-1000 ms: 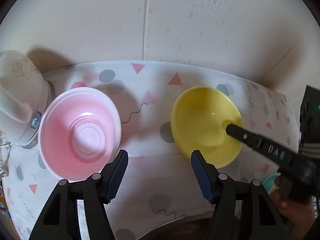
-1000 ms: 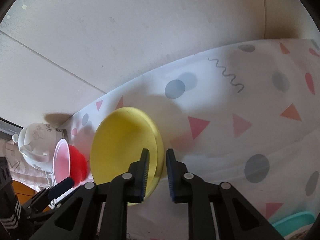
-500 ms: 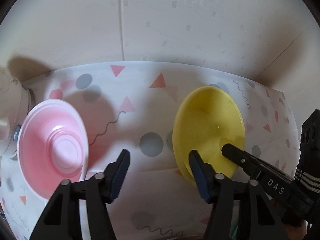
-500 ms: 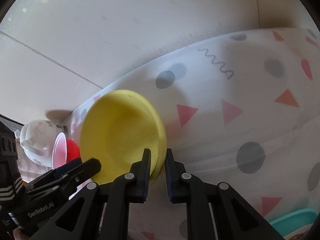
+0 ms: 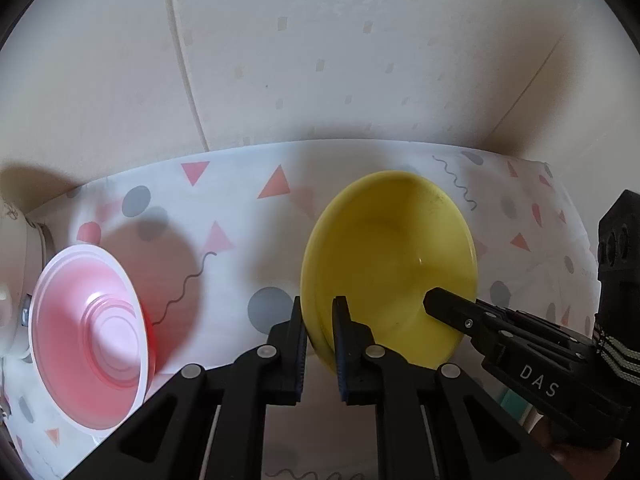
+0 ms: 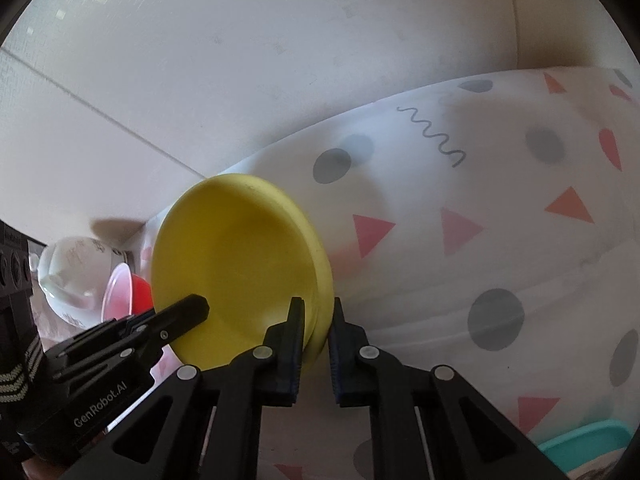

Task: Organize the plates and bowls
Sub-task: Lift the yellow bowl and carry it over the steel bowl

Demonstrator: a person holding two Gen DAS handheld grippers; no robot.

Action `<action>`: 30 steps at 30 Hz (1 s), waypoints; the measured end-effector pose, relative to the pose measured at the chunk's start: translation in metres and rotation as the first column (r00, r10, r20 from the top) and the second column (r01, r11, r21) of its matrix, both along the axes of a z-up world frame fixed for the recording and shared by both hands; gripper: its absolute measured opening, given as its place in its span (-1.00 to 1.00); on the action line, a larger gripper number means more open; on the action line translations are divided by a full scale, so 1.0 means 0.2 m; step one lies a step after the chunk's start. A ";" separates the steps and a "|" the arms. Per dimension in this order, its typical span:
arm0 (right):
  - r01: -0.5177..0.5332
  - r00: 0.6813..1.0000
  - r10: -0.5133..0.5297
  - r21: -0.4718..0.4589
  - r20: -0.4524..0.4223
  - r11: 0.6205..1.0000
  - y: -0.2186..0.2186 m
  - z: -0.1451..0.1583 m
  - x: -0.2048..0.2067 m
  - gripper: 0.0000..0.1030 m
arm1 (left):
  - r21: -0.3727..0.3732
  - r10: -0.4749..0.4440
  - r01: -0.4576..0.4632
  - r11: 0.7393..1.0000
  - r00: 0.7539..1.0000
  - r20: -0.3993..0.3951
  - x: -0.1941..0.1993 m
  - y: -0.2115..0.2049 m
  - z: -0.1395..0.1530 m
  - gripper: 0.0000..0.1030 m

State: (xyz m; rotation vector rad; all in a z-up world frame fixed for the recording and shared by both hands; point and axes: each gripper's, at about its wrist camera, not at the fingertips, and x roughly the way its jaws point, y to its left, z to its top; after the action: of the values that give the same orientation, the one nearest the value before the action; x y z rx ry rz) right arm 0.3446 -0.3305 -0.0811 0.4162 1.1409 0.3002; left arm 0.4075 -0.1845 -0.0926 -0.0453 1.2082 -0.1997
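A yellow bowl (image 5: 388, 264) is tipped up on its edge above the patterned tablecloth (image 5: 240, 208). My left gripper (image 5: 320, 320) is closing its jaws onto the bowl's near left rim, and the pads press on it. On the opposite rim my right gripper (image 6: 318, 316) is shut on the same yellow bowl (image 6: 240, 256). The right gripper's finger (image 5: 440, 304) reaches into the bowl from the right in the left wrist view. A pink bowl (image 5: 92, 344) sits at the left, apart from both grippers.
A white ceramic pot (image 6: 72, 268) stands at the far left against the wall, right behind the pink bowl (image 6: 120, 292). A teal container (image 6: 580, 444) peeks in at the lower right. Behind the table runs a pale wall (image 5: 320, 60).
My left gripper slid right from the gap between the bowls to the yellow bowl's rim and its jaws went from wide open to shut. The yellow bowl tipped up more steeply.
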 end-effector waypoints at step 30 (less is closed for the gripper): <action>0.068 0.995 -0.071 0.056 0.067 0.996 0.03 0.21 -0.29 -0.79 | -0.078 -0.020 0.027 0.997 0.996 0.085 -0.34 0.11 0.26 -0.75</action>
State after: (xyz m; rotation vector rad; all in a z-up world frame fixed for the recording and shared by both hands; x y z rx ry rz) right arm 0.2866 -0.3245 -0.0385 0.4881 1.0505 0.2824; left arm 0.3404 -0.1631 -0.0402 -0.0905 1.1167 -0.2673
